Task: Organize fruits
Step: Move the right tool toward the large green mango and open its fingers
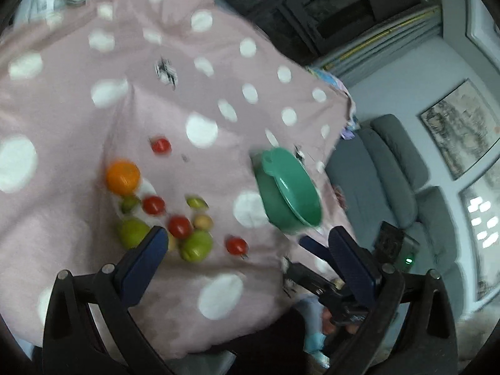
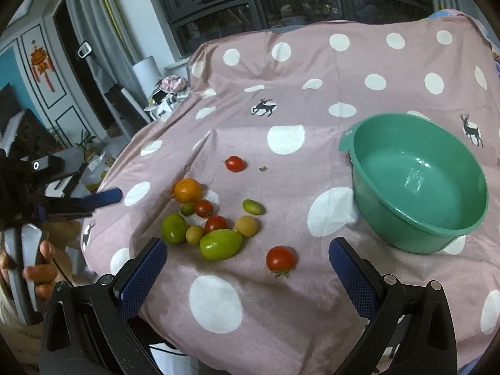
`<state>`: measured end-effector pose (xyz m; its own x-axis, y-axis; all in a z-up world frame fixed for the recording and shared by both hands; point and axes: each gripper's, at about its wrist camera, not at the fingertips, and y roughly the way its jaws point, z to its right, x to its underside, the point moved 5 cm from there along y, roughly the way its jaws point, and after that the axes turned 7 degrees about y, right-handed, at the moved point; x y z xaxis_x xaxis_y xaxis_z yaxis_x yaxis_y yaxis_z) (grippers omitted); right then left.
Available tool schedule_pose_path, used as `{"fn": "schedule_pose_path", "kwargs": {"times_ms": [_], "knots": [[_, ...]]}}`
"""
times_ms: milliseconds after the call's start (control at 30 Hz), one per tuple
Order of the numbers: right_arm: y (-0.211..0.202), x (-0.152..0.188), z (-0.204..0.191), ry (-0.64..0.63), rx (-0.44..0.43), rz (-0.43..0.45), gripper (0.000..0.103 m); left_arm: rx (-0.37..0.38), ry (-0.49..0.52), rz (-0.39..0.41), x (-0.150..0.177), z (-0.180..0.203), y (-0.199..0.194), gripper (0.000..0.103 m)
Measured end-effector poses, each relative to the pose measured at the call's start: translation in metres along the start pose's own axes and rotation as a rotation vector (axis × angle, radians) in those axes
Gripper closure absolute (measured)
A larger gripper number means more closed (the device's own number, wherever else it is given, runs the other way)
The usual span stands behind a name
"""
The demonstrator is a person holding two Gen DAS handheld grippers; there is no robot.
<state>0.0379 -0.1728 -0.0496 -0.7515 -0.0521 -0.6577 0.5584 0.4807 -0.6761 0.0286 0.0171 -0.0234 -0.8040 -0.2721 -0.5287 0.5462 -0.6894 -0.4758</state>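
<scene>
Both tools, the left tool and the right tool, stand wide and hold nothing. The fruits lie grouped near the table's middle, well apart from the empty green bowl.

Both the left gripper and the right gripper fill the lower frame, jaws spread wide, empty.

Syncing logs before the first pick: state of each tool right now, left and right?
Left tool: open, holding nothing, above the pink polka-dot fabric cloth.
Right tool: open, holding nothing; a small round red tomato lies between its fingers, ungripped.
</scene>
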Motion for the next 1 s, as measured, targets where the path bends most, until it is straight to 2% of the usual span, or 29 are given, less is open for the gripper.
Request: {"fn": "schedule_pose_path", "kwargs": {"times_ms": [33,100,167,267,400,533,667,1000], "knots": [[0.001,0.001,0.001,0.002,-0.004,-0.005,0.000,0.028,-0.023,-0.016,0.002,-0.002,0.003,0.000],[0.005,0.003,0.001,0.003,-0.008,-0.019,0.000,0.013,-0.038,-0.025,0.004,-0.008,0.004,0.000],[0.008,0.006,0.002,0.002,-0.012,-0.033,0.000,-0.060,-0.026,-0.048,0.005,-0.013,0.006,0.001],[0.015,0.010,0.000,-0.004,-0.034,-0.051,0.000,-0.176,0.042,-0.064,0.004,-0.013,0.008,0.001],[0.026,0.017,-0.003,0.002,-0.074,-0.084,0.000,-0.241,0.107,-0.052,0.001,-0.008,0.013,0.002],[0.033,0.024,-0.008,-0.007,-0.114,-0.105,0.001,-0.333,0.185,-0.082,0.011,-0.020,0.024,0.013],[0.039,0.027,-0.011,-0.015,-0.141,-0.117,0.009,-0.425,0.276,-0.122,0.021,-0.031,0.034,0.024],[0.065,0.031,-0.025,-0.062,-0.182,-0.174,0.025,-0.497,0.366,-0.177,0.029,-0.046,0.045,0.035]]}}
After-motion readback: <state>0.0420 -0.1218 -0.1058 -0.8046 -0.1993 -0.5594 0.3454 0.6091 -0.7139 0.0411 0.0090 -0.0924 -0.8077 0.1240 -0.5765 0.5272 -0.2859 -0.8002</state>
